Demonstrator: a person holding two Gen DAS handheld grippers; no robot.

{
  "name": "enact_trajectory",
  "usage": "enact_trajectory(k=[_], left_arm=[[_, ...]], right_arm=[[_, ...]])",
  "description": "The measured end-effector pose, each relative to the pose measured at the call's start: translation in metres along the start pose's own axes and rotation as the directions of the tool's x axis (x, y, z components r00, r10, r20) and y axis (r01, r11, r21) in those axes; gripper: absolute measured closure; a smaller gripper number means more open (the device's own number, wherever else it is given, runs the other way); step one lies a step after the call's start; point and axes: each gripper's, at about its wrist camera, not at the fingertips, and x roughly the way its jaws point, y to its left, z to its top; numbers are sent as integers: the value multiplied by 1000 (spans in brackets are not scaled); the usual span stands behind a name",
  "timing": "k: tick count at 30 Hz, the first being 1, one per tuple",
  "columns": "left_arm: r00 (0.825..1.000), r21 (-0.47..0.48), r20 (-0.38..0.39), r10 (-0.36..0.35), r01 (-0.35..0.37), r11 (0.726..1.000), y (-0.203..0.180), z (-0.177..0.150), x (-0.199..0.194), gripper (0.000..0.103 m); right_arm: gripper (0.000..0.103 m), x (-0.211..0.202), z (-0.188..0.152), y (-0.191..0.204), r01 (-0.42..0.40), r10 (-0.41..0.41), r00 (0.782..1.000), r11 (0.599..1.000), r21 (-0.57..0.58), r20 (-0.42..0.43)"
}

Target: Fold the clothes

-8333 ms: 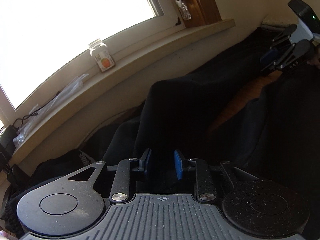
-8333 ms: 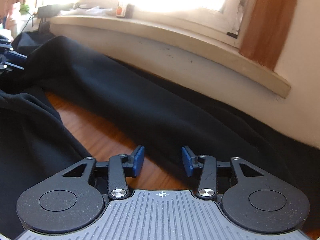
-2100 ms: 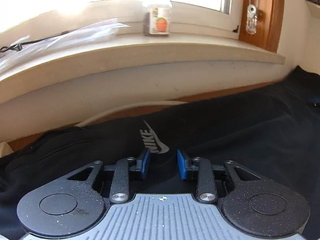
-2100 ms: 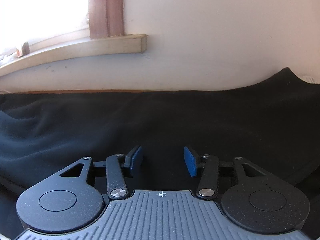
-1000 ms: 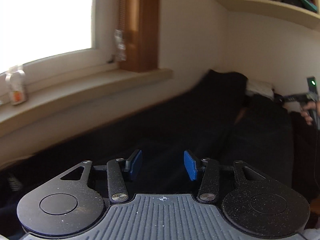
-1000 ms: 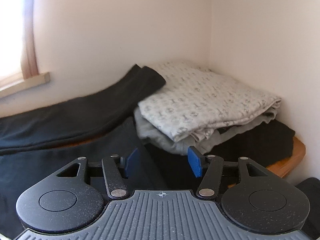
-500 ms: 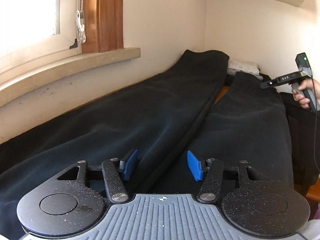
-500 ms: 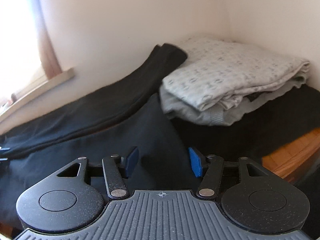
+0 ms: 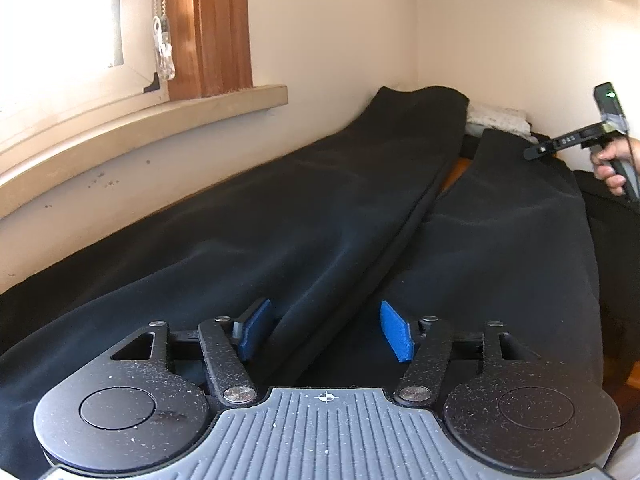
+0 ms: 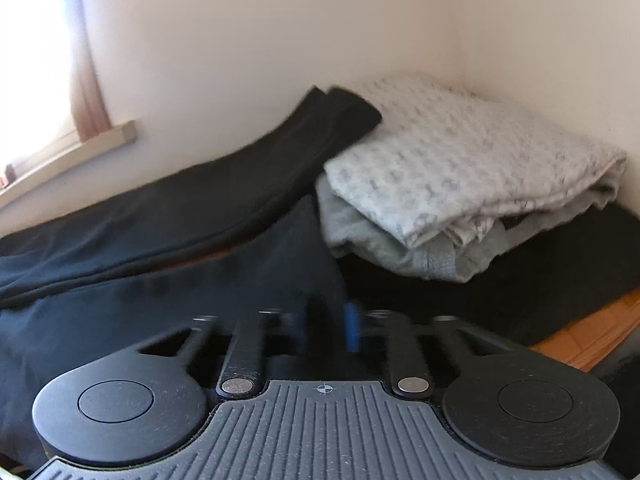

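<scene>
Windowsill (image 9: 168,114) above unlabelled black trousers (image 9: 320,216)

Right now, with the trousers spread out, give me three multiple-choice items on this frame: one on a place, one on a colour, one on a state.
1. The patterned white cloth lies: A on a folded grey garment in the corner; B on a chair; C in a basket.
2. The trousers are: A red; B black; C white.
3. The left claw is: A shut on a sock; B open over the trousers; C out of view.
Answers: 1 A, it tops the grey garment; 2 B, both legs are black; 3 B, its blue pads stand wide apart with nothing gripped.
</scene>
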Motion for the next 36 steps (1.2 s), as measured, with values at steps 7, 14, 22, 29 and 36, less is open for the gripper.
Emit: enact_trajectory(k=[7, 14, 22, 29, 36], left_arm=[[998, -42, 52, -36, 38, 998, 1, 8, -7, 38], [995, -49, 85, -52, 56, 997, -10, 24, -13, 34], [1000, -33, 17, 6, -6, 999, 3, 14, -8, 33], [998, -69, 23, 56, -55, 996, 15, 2, -54, 33], [981, -58, 18, 195, -194, 979, 28, -11, -105, 36]], right_arm=[[98, -49, 37, 47, 223, -171, 959, 947, -230, 226], [97, -47, 81, 25, 448, -394, 877, 877, -171, 276], [52, 1, 48, -3, 337, -334, 940, 941, -32, 69], [43, 15, 20, 54, 111, -102, 990, 989, -100, 96], [40, 43, 14, 139, -95, 108, 993, 974, -208, 53]])
